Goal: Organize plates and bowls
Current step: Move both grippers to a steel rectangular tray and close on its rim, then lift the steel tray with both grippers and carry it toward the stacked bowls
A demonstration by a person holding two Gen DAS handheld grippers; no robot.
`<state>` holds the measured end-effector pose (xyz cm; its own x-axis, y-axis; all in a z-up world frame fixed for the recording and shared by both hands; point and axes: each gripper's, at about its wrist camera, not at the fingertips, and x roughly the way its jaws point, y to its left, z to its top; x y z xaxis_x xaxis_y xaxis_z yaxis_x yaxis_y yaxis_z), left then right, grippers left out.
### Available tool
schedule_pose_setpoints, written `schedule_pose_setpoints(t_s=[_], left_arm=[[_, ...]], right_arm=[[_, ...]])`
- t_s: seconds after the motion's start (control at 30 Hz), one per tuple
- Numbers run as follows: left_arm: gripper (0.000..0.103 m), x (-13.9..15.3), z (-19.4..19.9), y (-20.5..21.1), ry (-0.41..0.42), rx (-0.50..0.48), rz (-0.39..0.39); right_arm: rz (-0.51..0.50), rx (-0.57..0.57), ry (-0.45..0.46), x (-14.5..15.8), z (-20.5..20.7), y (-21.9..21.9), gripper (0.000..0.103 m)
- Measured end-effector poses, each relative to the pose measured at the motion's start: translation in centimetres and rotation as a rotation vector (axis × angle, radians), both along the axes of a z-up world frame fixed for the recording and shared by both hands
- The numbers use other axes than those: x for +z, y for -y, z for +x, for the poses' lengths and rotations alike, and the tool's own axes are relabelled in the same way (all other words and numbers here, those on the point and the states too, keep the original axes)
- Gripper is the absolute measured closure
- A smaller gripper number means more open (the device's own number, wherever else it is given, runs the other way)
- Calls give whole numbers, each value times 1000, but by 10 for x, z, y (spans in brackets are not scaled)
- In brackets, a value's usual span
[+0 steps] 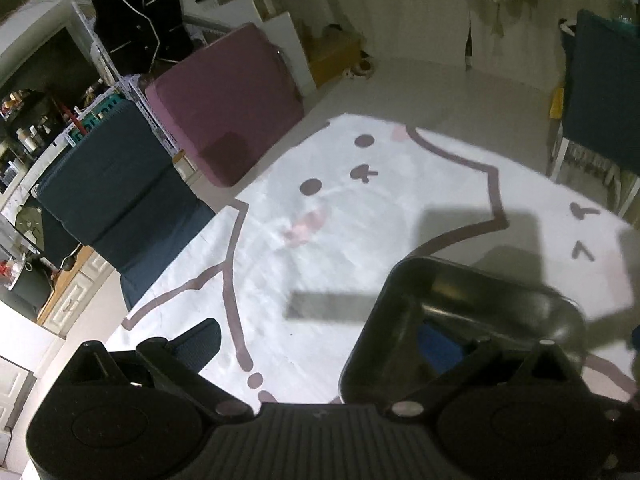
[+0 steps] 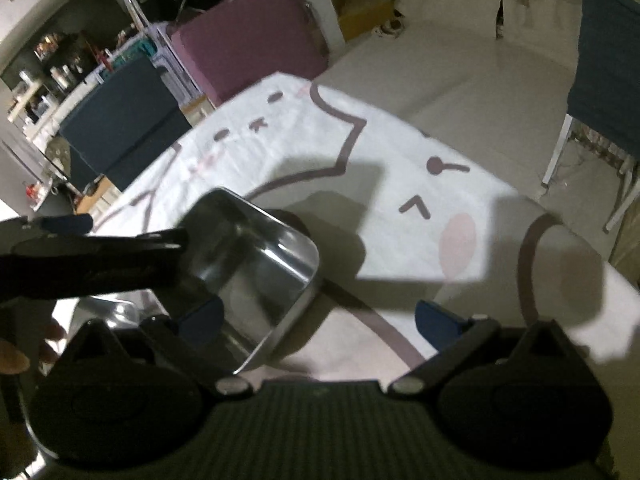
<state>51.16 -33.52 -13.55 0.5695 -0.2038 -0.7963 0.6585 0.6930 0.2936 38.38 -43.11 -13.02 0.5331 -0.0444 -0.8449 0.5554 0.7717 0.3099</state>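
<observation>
A square metal bowl [image 1: 460, 312] sits low right in the left wrist view, above the white cartoon tablecloth [image 1: 320, 220]. My left gripper [image 1: 320, 344] has its fingers wide apart; the right finger [image 1: 440, 344] reaches inside the bowl, the left finger [image 1: 200, 340] is far from it. In the right wrist view the same bowl [image 2: 264, 276] is tilted, with the left gripper's black body [image 2: 92, 256] at its left rim. My right gripper [image 2: 320, 320] is open and empty; its left finger [image 2: 200, 320] is beside the bowl.
A second shiny metal dish [image 2: 108, 312] shows partly behind the left gripper. Beyond the table stand a dark blue chair [image 1: 120, 200], a purple chair [image 1: 232, 104], another blue chair [image 1: 600, 96] at the right and cluttered shelves [image 1: 28, 128] at the left.
</observation>
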Motion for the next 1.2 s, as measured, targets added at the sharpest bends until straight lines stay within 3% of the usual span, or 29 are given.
schedule_pose_setpoints(t_s=[0.3, 0.47, 0.53, 0.77, 0.83, 0.93, 1.0, 1.2], left_arm=[[0, -5, 14, -4, 55, 33, 13], [1, -3, 13, -13, 39, 21, 12], [4, -3, 10, -17, 29, 24, -2], [44, -3, 0, -38, -84, 81, -161], [55, -3, -2, -40, -114, 96, -207], [78, -5, -4, -39, -164, 102, -255], [99, -6, -2, -40, -214, 132, -304], [102, 6, -11, -43, -241, 158, -388]], right_arm=[[-20, 63, -86, -14, 13, -6, 2], [-34, 105, -105, -17, 11, -6, 15], [-33, 123, -88, -13, 9, -6, 28], [-56, 128, -27, -5, 10, 0, 61], [-47, 137, -1, -5, 11, 2, 77], [-35, 158, 40, -5, 13, 3, 92], [-39, 159, 55, -5, 14, 5, 92], [-37, 134, 62, -7, 16, 12, 96]])
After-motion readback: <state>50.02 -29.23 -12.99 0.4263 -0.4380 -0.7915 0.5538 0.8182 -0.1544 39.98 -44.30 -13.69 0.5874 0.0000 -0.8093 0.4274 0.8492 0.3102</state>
